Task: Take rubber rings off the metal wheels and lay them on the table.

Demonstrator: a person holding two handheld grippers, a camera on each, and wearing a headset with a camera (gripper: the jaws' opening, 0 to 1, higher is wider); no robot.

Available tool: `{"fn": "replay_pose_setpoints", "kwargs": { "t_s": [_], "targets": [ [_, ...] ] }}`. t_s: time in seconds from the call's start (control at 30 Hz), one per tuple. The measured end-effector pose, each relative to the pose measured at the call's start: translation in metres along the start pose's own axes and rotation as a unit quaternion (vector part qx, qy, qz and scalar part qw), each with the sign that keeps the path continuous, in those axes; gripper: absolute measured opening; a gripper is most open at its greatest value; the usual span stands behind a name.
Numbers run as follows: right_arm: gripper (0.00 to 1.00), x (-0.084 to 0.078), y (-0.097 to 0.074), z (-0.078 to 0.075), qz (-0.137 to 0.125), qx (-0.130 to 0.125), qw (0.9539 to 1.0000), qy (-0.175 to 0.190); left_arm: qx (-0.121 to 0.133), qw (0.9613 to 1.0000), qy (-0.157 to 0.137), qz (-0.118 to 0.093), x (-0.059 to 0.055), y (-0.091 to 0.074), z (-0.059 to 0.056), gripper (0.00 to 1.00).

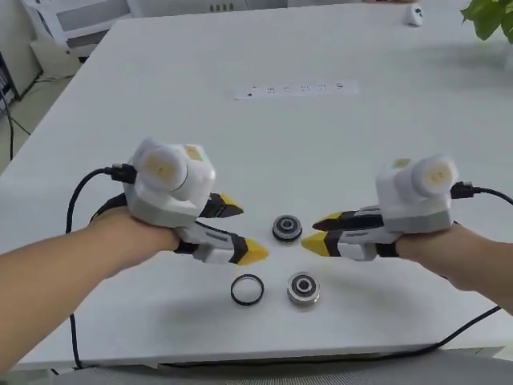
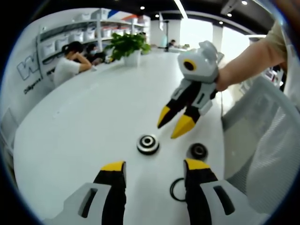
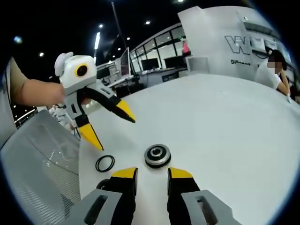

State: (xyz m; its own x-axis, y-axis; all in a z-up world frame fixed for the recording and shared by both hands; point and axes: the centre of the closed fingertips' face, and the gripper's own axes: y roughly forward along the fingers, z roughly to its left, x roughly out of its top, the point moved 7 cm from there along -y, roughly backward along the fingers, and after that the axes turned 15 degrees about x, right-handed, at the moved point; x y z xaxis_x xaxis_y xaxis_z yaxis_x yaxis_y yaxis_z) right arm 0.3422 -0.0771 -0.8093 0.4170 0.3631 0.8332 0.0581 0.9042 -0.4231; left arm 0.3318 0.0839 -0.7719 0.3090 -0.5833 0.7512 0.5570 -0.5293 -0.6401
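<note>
**Head view.** Above the white tabletop the left gripper hovers with its yellow-tipped jaws spread wide. The right gripper faces it with only a slim gap between its tips. Neither holds anything. Between the two sets of tips lies a small round metal wheel with a dark rubber band on its rim, the ringed wheel. Nearer the person lie a loose black rubber ring and, just beside it, a second silver wheel whose rim looks bare.

**Left gripper view.** The left gripper is empty, its jaws apart, with the ringed wheel just beyond them. The right gripper points down at the wheel from the far side. The loose black rubber ring is partly hidden behind one jaw.

**Right gripper view.** The right gripper is empty, its jaws nearly together, and the ringed wheel sits right ahead of them. The left gripper gapes beyond it, and the loose black rubber ring lies flat off to one side.

The step in hand seems to be stripping the remaining band. One gripper should pin the wheel by its sides so it cannot skid on the smooth top. The other should hook one tip under the rubber's edge and roll it off around the rim rather than pull it straight. The stretched band could snap back or flick the wheel away. It should then be laid beside the first ring.
</note>
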Motion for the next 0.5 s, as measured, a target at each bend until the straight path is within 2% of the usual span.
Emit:
{"fn": "replay_pose_setpoints", "kwargs": {
  "t_s": [0.5],
  "targets": [
    [0.25,-0.003,0.009,-0.011,0.001,0.000,1.0000,-0.004,-0.010,0.9999,-0.012,0.004,0.005,0.021,0.001,0.44]
  ]
}}
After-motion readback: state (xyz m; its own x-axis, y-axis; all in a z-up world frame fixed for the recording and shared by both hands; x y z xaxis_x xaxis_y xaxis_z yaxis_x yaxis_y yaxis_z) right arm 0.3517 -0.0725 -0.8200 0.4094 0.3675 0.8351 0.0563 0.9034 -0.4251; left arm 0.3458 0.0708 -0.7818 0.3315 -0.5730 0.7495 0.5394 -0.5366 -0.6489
